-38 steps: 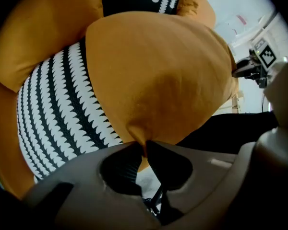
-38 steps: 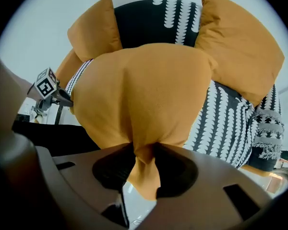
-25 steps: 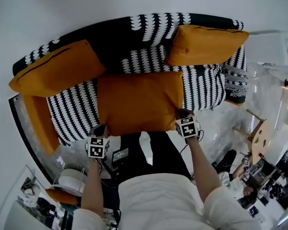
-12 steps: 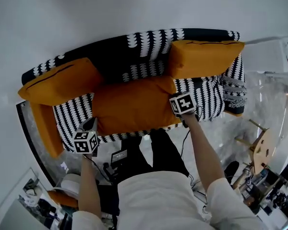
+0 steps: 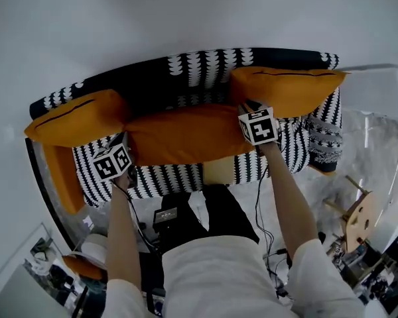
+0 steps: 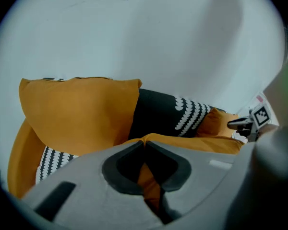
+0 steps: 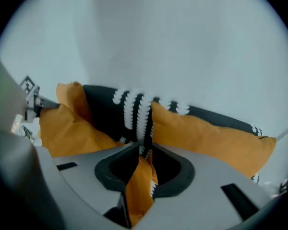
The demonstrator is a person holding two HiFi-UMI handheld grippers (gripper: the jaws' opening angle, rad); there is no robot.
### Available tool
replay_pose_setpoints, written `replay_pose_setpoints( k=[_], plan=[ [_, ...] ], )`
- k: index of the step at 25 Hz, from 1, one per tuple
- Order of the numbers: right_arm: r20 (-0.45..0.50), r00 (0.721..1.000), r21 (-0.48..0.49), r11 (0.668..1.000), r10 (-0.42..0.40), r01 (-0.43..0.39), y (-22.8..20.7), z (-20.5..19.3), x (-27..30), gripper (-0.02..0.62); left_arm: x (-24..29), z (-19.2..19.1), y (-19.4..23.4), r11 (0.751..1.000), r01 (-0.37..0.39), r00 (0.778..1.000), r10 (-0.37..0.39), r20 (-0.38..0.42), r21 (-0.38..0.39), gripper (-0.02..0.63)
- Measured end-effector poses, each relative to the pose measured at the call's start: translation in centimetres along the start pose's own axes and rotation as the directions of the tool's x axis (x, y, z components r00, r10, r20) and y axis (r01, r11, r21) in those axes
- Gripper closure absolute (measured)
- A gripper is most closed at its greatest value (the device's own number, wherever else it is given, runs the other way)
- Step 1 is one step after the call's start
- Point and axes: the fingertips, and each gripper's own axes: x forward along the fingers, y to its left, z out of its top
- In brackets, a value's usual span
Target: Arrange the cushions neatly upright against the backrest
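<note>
Head view first: the striped sofa (image 5: pixel 205 65) has three orange cushions on it. The middle cushion (image 5: pixel 186 134) sits between the other two with its far edge up against the backrest (image 5: pixel 152 88). The left cushion (image 5: pixel 76 118) is in the left corner and the right cushion (image 5: pixel 288 88) is propped at the right end. The left gripper (image 5: pixel 125 159) is at the middle cushion's near-left corner, and the right gripper (image 5: pixel 249 108) is at its right end. In the left gripper view the jaws are pressed together with a fold of that cushion's orange fabric (image 6: pixel 151 181) pinched between them, and the left cushion stands just behind. In the right gripper view the jaws have just been opening. There's a slim gap at the tips, and the cushion's corner (image 7: pixel 139 186) hangs between them without really being squeezed. The right cushion leans on the backrest just past them.
</note>
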Motion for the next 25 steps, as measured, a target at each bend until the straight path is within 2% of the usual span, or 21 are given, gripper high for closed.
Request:
replay_pose_setpoints(
  k=[2, 4, 5, 7, 9, 11, 12, 14, 16, 19, 21, 23, 25],
  plan=[
    [0.099, 0.993, 0.063, 0.996, 0.059, -0.065, 0.3, 2.2, -2.8, 0.514, 0.8, 1.1, 0.4, 1.000, -0.005, 1.000, 0.005, 0.000, -0.006, 0.586],
    [0.163, 0.970, 0.117, 0.972, 0.182, -0.202, 2.9, 2.6, -6.0, 0.514, 1.8, 2.2, 0.8, 1.000, -0.016, 1.000, 0.016, 0.006, -0.007, 0.583],
    [0.181, 0.949, 0.133, 0.949, 0.259, -0.284, 4.9, 2.1, -7.4, 0.514, 2.2, 2.7, 1.1, 1.000, -0.022, 1.000, 0.022, 0.012, -0.009, 0.583],
    [0.168, 0.902, 0.144, 0.895, 0.398, -0.422, 9.5, -0.3, -9.1, 0.515, 3.0, 3.8, 1.3, 0.999, -0.031, 0.999, 0.032, 0.023, -0.016, 0.581],
    [0.099, 0.881, 0.158, 0.867, 0.463, -0.474, 13.0, -3.7, -8.1, 0.514, 3.7, 4.8, 1.5, 0.999, -0.034, 0.999, 0.035, 0.032, -0.034, 0.576],
    [0.038, 0.891, 0.214, 0.867, 0.452, -0.449, 14.4, -6.2, -5.2, 0.506, 4.2, 5.4, 1.5, 0.998, -0.026, 0.999, 0.028, 0.032, -0.054, 0.571],
    [0.024, 0.901, 0.251, 0.870, 0.432, -0.424, 14.5, -6.7, -3.7, 0.480, 4.3, 5.5, 1.6, 0.998, -0.022, 0.999, 0.023, 0.025, -0.057, 0.569],
    [0.022, 0.924, 0.296, 0.881, 0.381, -0.370, 14.0, -6.2, -1.4, 0.480, 4.1, 5.5, 1.9, 0.999, -0.020, 1.000, 0.020, 0.011, -0.045, 0.566],
    [0.041, 0.945, 0.288, 0.902, 0.324, -0.321, 13.0, -4.2, -0.2, 0.482, 3.2, 5.9, 2.5, 0.999, -0.041, 0.999, 0.041, 0.031, -0.007, 0.558],
    [0.069, 0.960, 0.227, 0.933, 0.270, -0.278, 12.1, -1.4, 1.0, 0.482, 0.9, 7.6, 2.8, 0.991, -0.090, 0.990, 0.078, 0.118, 0.099, 0.557],
    [0.064, 0.964, 0.179, 0.947, 0.258, -0.265, 12.0, -0.3, 2.0, 0.482, 0.1, 7.8, 2.6, 0.972, -0.124, 0.986, 0.097, 0.138, 0.201, 0.557],
    [0.060, 0.969, 0.145, 0.958, 0.240, -0.246, 12.1, 0.6, 3.0, 0.483, -0.6, 7.7, 2.4, 0.939, -0.182, 0.975, 0.135, 0.175, 0.291, 0.557],
    [0.062, 0.975, 0.127, 0.967, 0.215, -0.221, 12.1, 1.6, 3.9, 0.485, -1.8, 8.0, 2.3, 0.912, -0.257, 0.951, 0.181, 0.249, 0.319, 0.557]
  ],
)
